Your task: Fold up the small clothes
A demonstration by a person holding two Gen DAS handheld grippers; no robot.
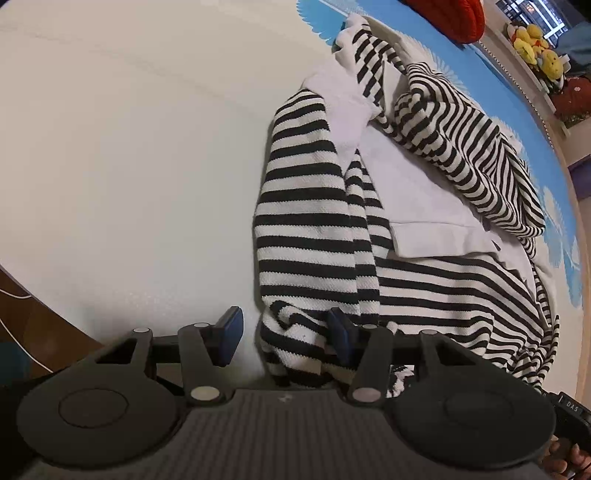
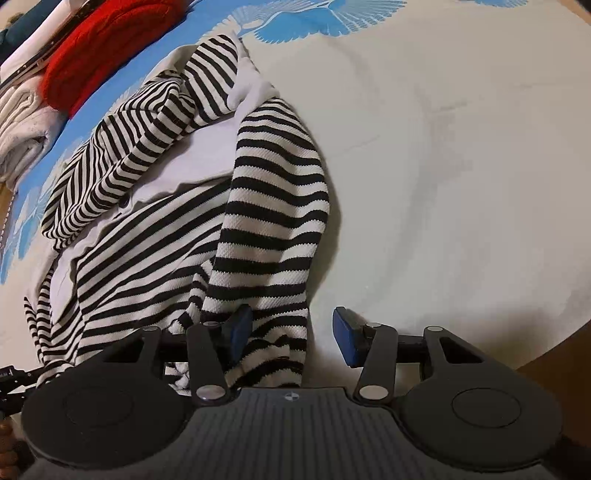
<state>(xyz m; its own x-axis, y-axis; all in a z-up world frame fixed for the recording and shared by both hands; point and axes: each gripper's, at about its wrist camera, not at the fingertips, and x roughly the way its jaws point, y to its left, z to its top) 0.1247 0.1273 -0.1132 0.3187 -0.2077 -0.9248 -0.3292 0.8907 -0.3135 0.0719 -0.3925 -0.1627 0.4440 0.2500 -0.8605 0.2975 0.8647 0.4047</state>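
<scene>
A black-and-white striped garment [image 1: 314, 229] with white panels lies crumpled on a pale cloth-covered surface; it also shows in the right wrist view [image 2: 273, 206]. My left gripper [image 1: 286, 338] is open, its blue pads wide apart, with the garment's near striped edge lying between them, close to the right pad [image 1: 341, 336]. My right gripper [image 2: 293, 338] is open too, and the same near edge lies between its pads, against the left pad [image 2: 240, 332]. Neither gripper pinches the cloth.
The pale surface [image 1: 129, 166] has a blue bird-pattern border [image 2: 314, 18]. A red knit item [image 2: 103, 48] and folded white clothes [image 2: 22, 122] lie at the far side. Yellow plush toys [image 1: 535, 48] sit on a shelf. The surface's edge and brown floor [image 2: 546, 362] are near.
</scene>
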